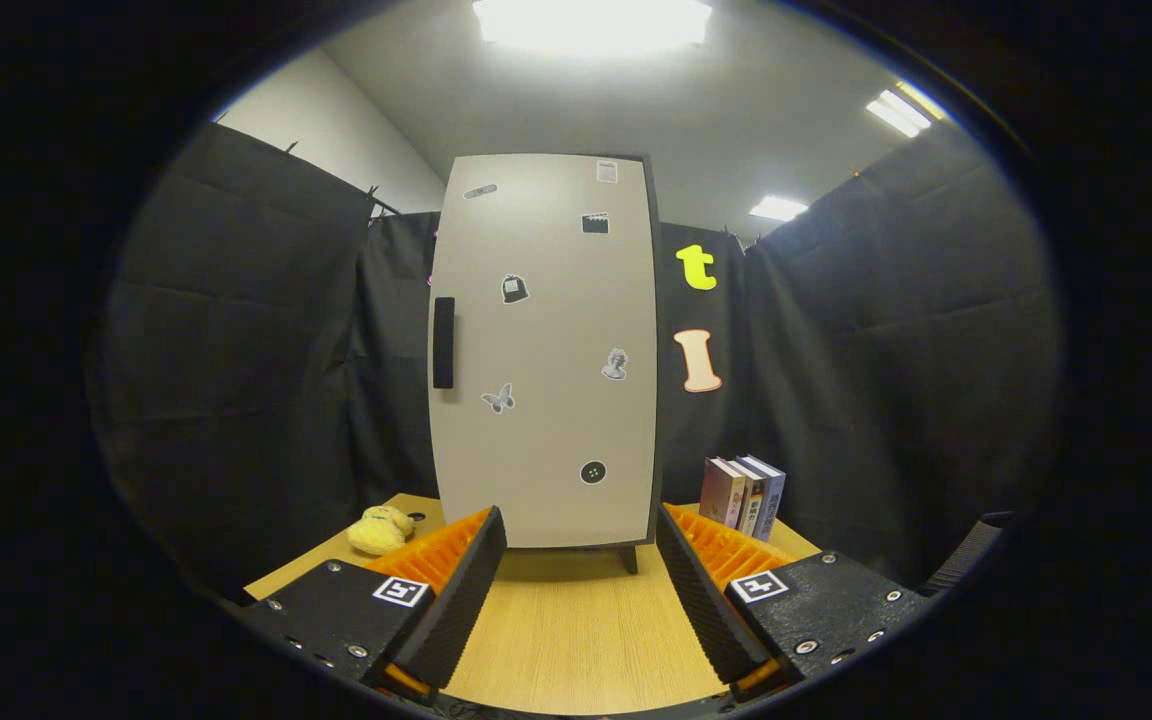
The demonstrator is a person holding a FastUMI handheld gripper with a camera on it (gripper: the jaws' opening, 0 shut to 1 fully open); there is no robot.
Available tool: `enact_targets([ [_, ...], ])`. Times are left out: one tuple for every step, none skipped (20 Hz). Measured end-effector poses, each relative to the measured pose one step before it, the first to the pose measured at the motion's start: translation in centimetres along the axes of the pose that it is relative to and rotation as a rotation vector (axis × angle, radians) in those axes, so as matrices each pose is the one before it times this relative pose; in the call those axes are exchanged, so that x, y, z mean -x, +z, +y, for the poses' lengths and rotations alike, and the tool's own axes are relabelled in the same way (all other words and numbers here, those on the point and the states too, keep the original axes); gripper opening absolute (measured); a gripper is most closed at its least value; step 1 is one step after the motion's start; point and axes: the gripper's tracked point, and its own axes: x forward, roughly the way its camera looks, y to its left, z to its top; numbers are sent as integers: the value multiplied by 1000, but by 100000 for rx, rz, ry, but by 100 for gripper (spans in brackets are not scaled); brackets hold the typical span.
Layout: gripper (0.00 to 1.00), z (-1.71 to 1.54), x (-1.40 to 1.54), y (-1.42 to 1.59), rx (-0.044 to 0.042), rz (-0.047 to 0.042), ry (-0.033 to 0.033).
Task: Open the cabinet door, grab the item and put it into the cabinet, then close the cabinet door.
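Note:
A tall pale cabinet [546, 350] stands on the wooden table [576, 640], straight ahead of my fingers, its door shut. Small stickers dot the door, and a dark vertical handle [444, 342] sits on its left side at mid height. A yellow plush toy [381, 530] lies on the table left of the cabinet's foot, beyond my left finger. My gripper [581, 535] is open, with only bare tabletop between its fingers, and its tips stop short of the cabinet's base.
Three upright books [744, 494] stand on the table right of the cabinet, beyond my right finger. Black cloth walls close the booth on all sides behind the table.

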Motion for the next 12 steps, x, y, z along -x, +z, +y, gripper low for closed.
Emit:
enact_targets([
  [94,81,-50,-74,365,132,94],
  [94,84,-1,6,284,-159,99],
  [94,57,-67,-92,188,179,142],
  [94,129,-62,-53,-123,144,521],
  [94,103,-51,-138,-173,391,328],
  [94,62,-12,-7,-203,46,146],
  [94,69,-41,-27,-160,8,54],
  [94,92,-23,9,1,-90,163],
  [94,96,-83,-4,198,-65,-19],
  [93,69,52,75,99,-129,37],
  [93,283,21,66,-156,-89,115],
  [94,204,-14,-57,-247,45,241],
])
